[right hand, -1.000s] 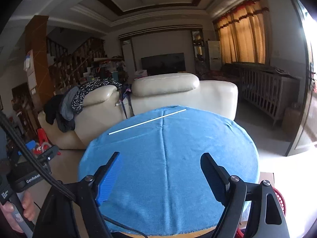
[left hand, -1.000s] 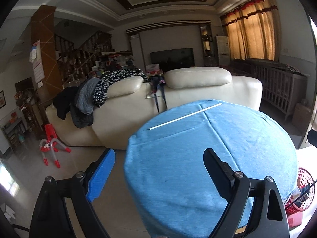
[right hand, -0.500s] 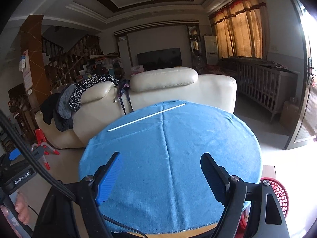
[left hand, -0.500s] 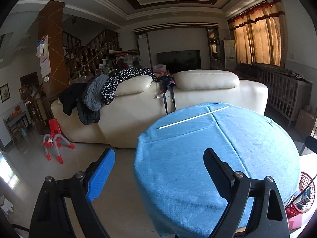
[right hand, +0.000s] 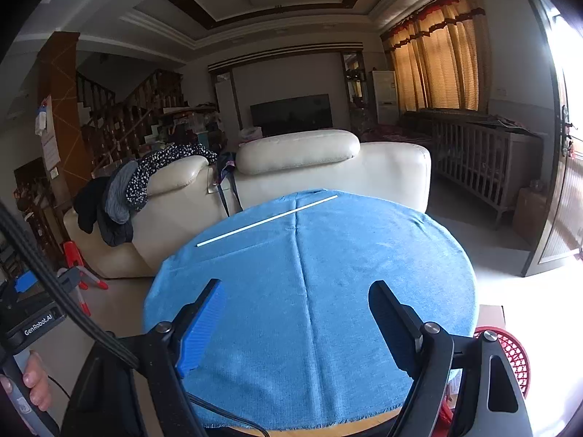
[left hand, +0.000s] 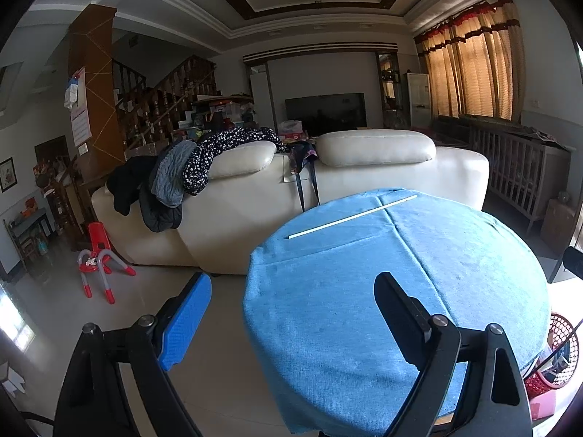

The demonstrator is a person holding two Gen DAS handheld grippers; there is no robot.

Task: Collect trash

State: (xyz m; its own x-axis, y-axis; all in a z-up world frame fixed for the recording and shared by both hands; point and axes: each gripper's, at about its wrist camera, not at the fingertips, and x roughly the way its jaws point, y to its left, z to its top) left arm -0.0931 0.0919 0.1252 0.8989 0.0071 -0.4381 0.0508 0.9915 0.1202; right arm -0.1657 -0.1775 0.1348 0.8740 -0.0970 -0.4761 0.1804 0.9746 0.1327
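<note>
A thin white stick (left hand: pixel 352 217) lies across the far side of a round table with a blue cloth (left hand: pixel 419 291); it also shows in the right wrist view (right hand: pixel 267 220). A red mesh basket (left hand: pixel 557 357) stands on the floor at the table's right, also seen in the right wrist view (right hand: pixel 510 355). My left gripper (left hand: pixel 293 304) is open and empty, off the table's near left edge. My right gripper (right hand: pixel 297 311) is open and empty above the near part of the cloth (right hand: pixel 328 291).
A cream sofa (left hand: pixel 328 200) with clothes draped on it stands behind the table. A red child's chair (left hand: pixel 96 255) is on the floor at left. A wooden crib (right hand: pixel 481 167) is at right. The other handheld gripper (right hand: pixel 32 320) shows at the left.
Both grippers have drawn back and risen a little, so more of the table and floor is in view. The stick has not moved. Both stay open.
</note>
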